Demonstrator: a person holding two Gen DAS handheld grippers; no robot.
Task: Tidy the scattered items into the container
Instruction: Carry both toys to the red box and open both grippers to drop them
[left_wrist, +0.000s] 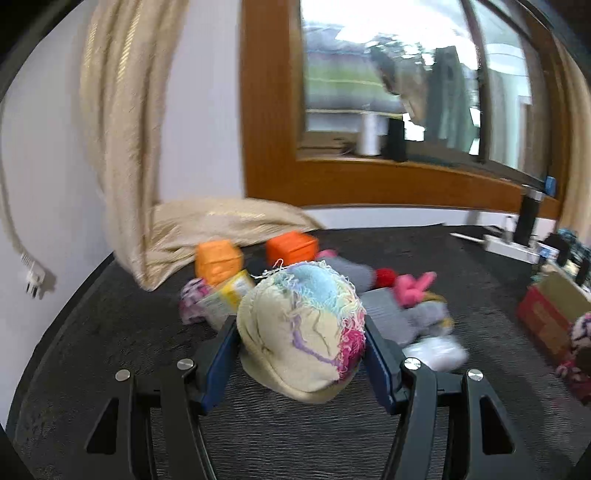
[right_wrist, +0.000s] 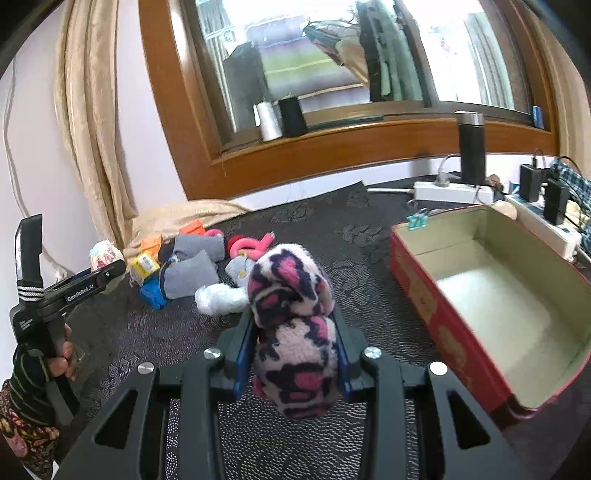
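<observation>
A cream sock ball with pastel fringe (left_wrist: 301, 328) is gripped between the blue pads of the left tongs (left_wrist: 300, 345). A pink-and-navy fuzzy sock (right_wrist: 293, 328) is clamped in the right tongs (right_wrist: 291, 354). The open red container (right_wrist: 491, 306) is seen to the right of the right tongs, on the dark counter (right_wrist: 147, 332). The remaining scattered items (right_wrist: 184, 266) are piled ahead of both tongs.

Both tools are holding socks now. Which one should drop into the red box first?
Right, probably. The right tool grips the pink spotted sock with the open red box just to its right. The left tool, holding the cream sock, is by the pile, further from the box.
</observation>
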